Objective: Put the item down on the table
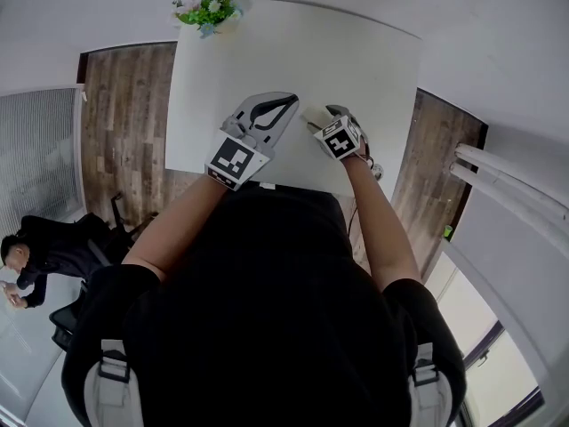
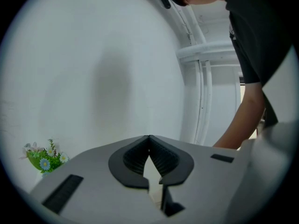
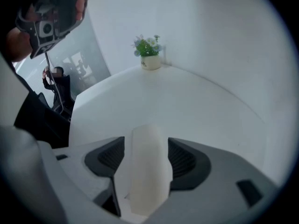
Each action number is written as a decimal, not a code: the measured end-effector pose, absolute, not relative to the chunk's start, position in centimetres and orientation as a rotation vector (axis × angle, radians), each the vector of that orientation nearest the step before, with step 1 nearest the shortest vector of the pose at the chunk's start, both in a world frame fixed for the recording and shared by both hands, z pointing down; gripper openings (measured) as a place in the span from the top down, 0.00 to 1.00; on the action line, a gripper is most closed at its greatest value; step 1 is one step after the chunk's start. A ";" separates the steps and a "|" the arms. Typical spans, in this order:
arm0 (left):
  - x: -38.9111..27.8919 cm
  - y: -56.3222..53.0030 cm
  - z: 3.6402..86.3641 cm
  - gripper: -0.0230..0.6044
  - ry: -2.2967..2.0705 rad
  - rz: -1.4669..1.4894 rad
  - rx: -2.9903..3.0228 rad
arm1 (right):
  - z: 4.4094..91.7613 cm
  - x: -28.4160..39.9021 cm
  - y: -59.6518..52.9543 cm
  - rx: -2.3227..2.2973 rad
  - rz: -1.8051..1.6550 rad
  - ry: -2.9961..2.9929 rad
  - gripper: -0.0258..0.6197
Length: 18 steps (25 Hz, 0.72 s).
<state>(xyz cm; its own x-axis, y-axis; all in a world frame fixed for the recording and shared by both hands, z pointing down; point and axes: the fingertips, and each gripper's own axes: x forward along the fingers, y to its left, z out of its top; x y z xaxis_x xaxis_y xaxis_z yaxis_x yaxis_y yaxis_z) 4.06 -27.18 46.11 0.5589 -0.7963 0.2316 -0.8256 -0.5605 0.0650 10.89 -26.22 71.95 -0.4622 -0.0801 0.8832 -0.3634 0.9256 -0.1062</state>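
Holding pale cream item (image 3: 148, 171) in right gripper (image 3: 146, 146), w/ jaws clamped on its two long sides, ribbed black pads (image 3: 184, 160) pressing the flanks, rounded end poking out past the tips. From head view, same item (image 1: 313, 114) over the white counter (image 1: 356, 52), close to its near edge, roughly mid-way along and a touch toward the right corner. Touching the surface or just above it: can't tell. Left gripper (image 2: 149, 138) just beside, jaws closed tip to tip w/ nothing between, only a small diamond-shaped gap behind the tips.

Item shape: smooth, matte, rounded-off bar or cylinder, no print or seams visible. Prob. light, judging by the easy one-gripper hold. Looks stiff, maybe slightly waxy or foamy; can't settle which. Smooth skin likely a bit slippery vs. the pads, so best taken across the mid-section, not at an end. If round, may roll once let go: lay along its length, open slowly.

Counter: plain white, smooth, matte, hard-looking. Grippers: pale grey plastic shells, black ridged pad faces. Small flower pot (image 1: 209, 12) w/ green leaves and white and blue blooms at far left corner, well apart from the item.
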 end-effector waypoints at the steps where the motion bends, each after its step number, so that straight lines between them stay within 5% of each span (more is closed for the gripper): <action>1: 4.1 -27.1 46.0 0.97 -1.371 0.265 2.630 | 71.0 10.9 -26.4 0.344 0.362 -2.062 0.53; 18: 3.2 -25.4 42.9 0.97 -1.252 0.176 2.733 | 47.9 10.2 -26.6 0.889 0.359 -2.701 0.59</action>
<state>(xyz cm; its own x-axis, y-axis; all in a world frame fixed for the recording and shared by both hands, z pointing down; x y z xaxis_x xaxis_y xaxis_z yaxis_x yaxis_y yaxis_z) 3.17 -25.35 42.89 0.6490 -0.7439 0.1593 -0.7590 -0.6474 0.0692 10.19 -26.59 47.91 -0.7736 -0.5395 0.3324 -0.6077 0.7804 -0.1475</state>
